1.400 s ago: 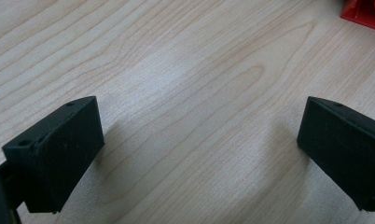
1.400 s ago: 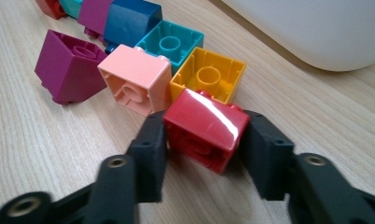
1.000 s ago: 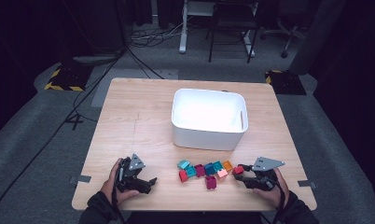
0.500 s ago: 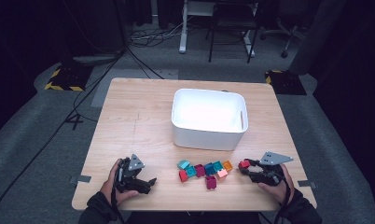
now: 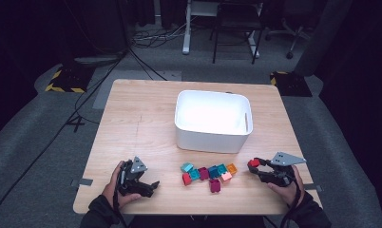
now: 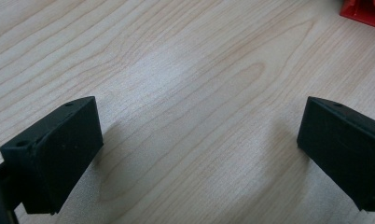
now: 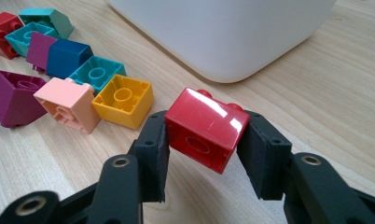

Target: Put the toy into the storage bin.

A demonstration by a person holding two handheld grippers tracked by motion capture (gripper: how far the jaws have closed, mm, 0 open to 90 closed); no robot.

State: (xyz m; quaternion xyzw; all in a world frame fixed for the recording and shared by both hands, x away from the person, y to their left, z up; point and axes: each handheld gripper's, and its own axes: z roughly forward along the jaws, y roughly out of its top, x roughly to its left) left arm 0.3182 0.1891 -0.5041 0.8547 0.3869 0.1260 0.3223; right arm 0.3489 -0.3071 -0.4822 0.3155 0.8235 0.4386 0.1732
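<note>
Right claw (image 5: 253, 165) has drifted outward toward the desk's right edge since the earlier frames, red brick (image 5: 254, 163) going with it, clear of the cluster. Left claw (image 5: 153, 185) unchanged.

Desk (image 5: 137, 118): pale wood, bare apart from the items below.

Bin (image 5: 213, 121): white, open-topped, rear of centre, nothing visible inside. Its near wall stands just behind the bricks.

Brick cluster (image 5: 208, 173): about 9 loose bricks near the front edge, between the 2 hands. Teal, red, magenta, blue, pink and orange; 1 magenta brick (image 5: 214, 185) lies nearest the front edge, tipped on its side.

Left claw: near the front-left corner, jaws standing wide apart with only bare wood between them in the left gripper view. Released, holding nothing.

Right claw (image 7: 206, 154): near the front-right, clenched on the red brick (image 7: 206, 128). In the right gripper view the 2 pads press its opposite side walls, studs facing away toward the bin, brick tilted a little between the pads, hollow underside partly toward the camera. It looks lifted just off the wood, right of the orange brick (image 7: 123, 100) and near the bin's front-right corner.

Handling, by judgement: hard glossy plastic, light, stiff, not fragile. Smooth walls could slip or pivot under a loose pinch, so flat opposite faces are the place to hold, squarely rather than on corners. Present grip is slightly skewed; a swing could rotate it.
</note>
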